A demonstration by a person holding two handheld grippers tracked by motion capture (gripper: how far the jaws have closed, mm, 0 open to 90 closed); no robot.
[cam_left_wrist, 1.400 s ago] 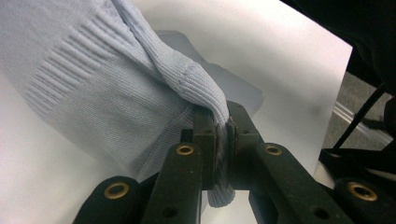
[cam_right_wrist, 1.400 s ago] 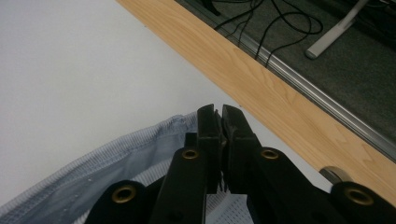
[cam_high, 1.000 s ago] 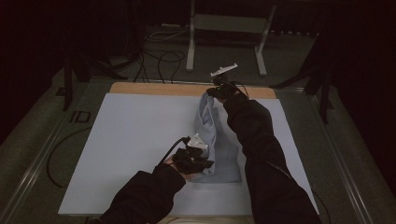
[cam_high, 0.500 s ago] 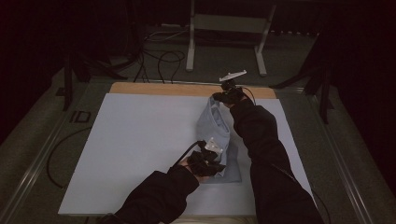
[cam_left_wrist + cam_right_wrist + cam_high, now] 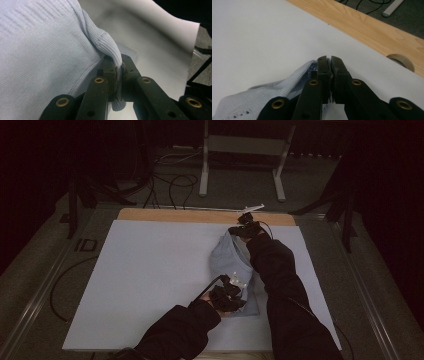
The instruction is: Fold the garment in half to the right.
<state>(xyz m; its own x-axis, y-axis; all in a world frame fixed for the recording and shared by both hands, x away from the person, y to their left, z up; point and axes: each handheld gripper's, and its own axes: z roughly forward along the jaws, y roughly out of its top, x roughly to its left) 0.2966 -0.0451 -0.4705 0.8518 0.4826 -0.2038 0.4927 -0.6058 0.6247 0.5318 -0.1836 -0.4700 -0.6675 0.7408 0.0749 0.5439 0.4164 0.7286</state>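
Two grippers are pinching the same pale blue knitted garment [image 5: 235, 265] at opposite ends. Nearest the person, the left gripper [image 5: 231, 290] is clamping its jaws together on a ribbed hem of the garment [image 5: 106, 47]; in the left gripper view that thick ribbed fold is running down between the two black jaws, with the wider knit spreading away to the left. Farther up the table, the right gripper [image 5: 245, 227] is squeezing its jaws shut on another edge of the cloth; the right gripper view is showing a thin knitted rim [image 5: 299, 73] coming in from the left and disappearing between the jaw tips. Between the two grips the garment is lying bunched and partly lifted on the white sheet [image 5: 150, 280] that is covering most of the table, right of its middle. The person's dark sleeves [image 5: 280, 285] are reaching in from the near edge, the right one crossing beside the cloth and hiding part of it.

Beyond the sheet a strip of bare wooden tabletop [image 5: 175, 215] is showing, and in the right gripper view a roll of tape [image 5: 400, 61] is resting on that wood. Past the table, black cables [image 5: 175, 185] are trailing over the floor around a grey metal stand [image 5: 240, 150].
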